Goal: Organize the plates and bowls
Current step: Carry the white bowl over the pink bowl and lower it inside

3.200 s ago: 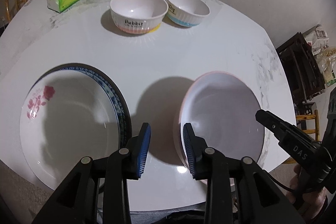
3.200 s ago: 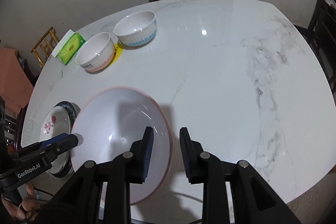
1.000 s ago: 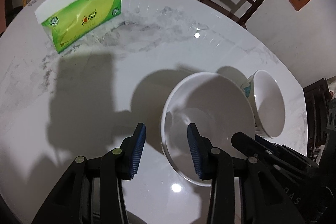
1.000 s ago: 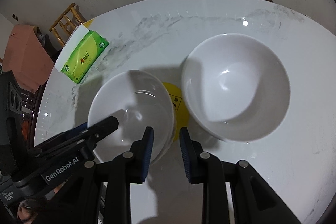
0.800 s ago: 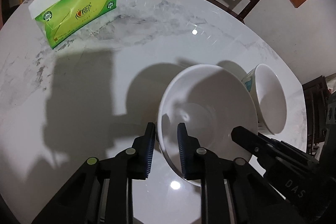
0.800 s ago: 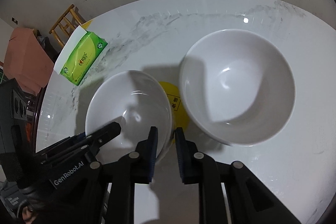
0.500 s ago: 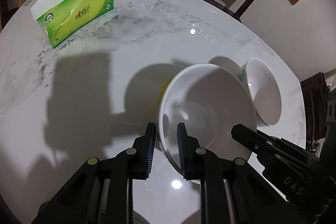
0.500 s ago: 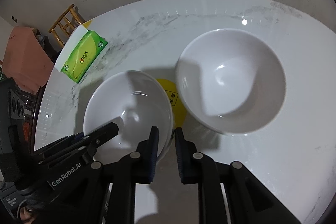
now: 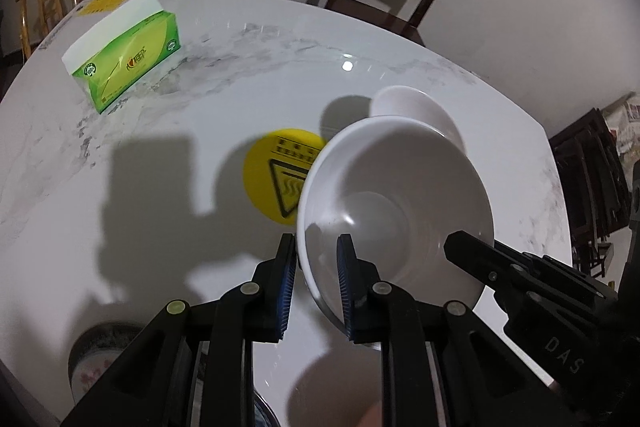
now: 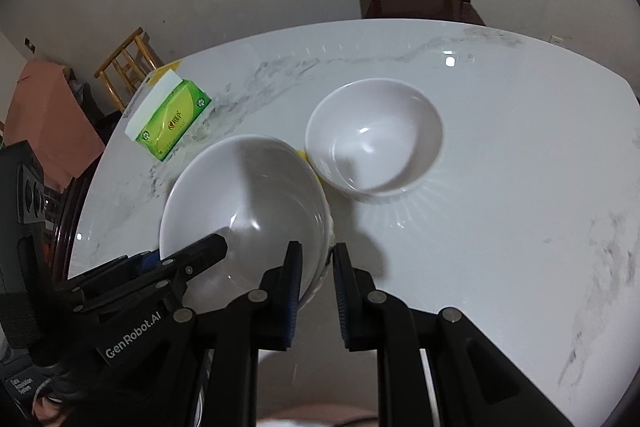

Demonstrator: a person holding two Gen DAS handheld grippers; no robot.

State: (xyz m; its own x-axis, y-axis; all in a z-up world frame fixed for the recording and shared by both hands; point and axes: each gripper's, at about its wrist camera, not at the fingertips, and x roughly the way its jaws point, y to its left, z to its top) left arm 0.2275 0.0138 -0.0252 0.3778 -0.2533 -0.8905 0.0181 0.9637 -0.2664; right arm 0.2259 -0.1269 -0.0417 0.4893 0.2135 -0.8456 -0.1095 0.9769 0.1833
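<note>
Both tools have the near bowl (image 9: 394,211) now: the left tool (image 9: 314,287) is pinched on its near-left rim, the right tool (image 10: 316,291) on its near-right rim, and it looks tilted clear of the bench (image 10: 500,167). The far bowl (image 10: 374,135) sits alone just behind; nesting isn't done. A flowered plate (image 9: 94,359) waits at the near-left edge.

Both tools point steeply downward. The left tool (image 9: 314,283) pinches the near rim of a white bowl (image 9: 394,211); the right tool (image 10: 316,293) clamps the same bowl's opposite rim.
</note>
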